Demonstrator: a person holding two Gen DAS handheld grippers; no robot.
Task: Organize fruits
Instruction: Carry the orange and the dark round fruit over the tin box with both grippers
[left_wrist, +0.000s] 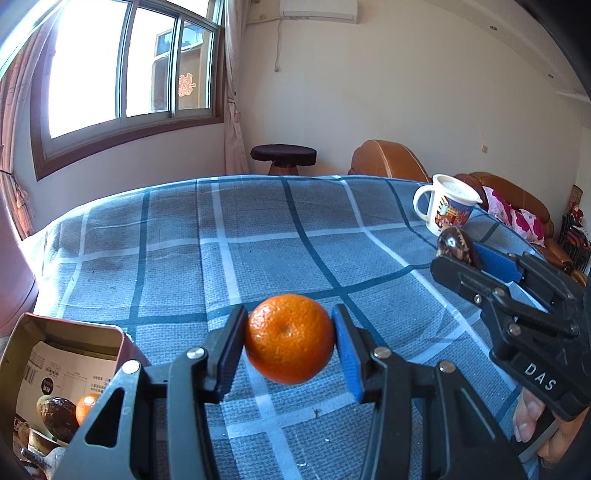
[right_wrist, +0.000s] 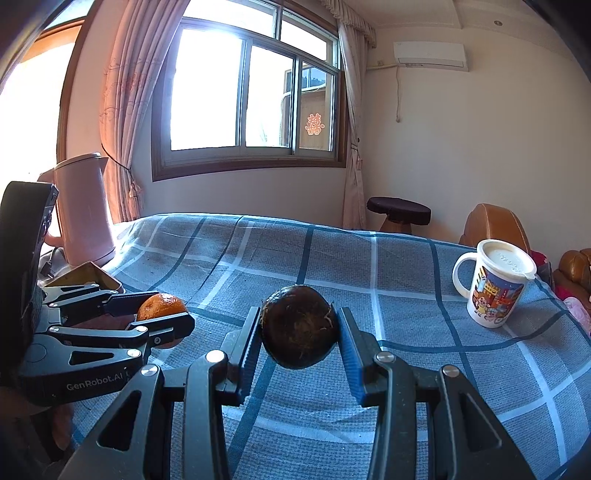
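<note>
My left gripper (left_wrist: 290, 338) is shut on an orange tangerine (left_wrist: 290, 339), held above the blue checked tablecloth (left_wrist: 184, 240). From the right wrist view the same tangerine (right_wrist: 160, 306) shows between the left gripper's fingers at the left. My right gripper (right_wrist: 299, 332) is shut on a dark brown round fruit (right_wrist: 299, 328) with stringy fibres. In the left wrist view that dark fruit (left_wrist: 458, 247) sits at the right gripper's tip near the mug. An open tin box (left_wrist: 62, 373) at the lower left holds another tangerine (left_wrist: 85, 406) and a dark fruit (left_wrist: 57, 417).
A white lidded mug (left_wrist: 445, 208) with a cartoon print stands at the table's right side. A pink kettle (right_wrist: 85, 210) stands at the far left edge. A person's fingers (left_wrist: 528, 417) grip the right gripper's handle. Behind the table are a stool (left_wrist: 282, 157) and a brown sofa (left_wrist: 498, 192).
</note>
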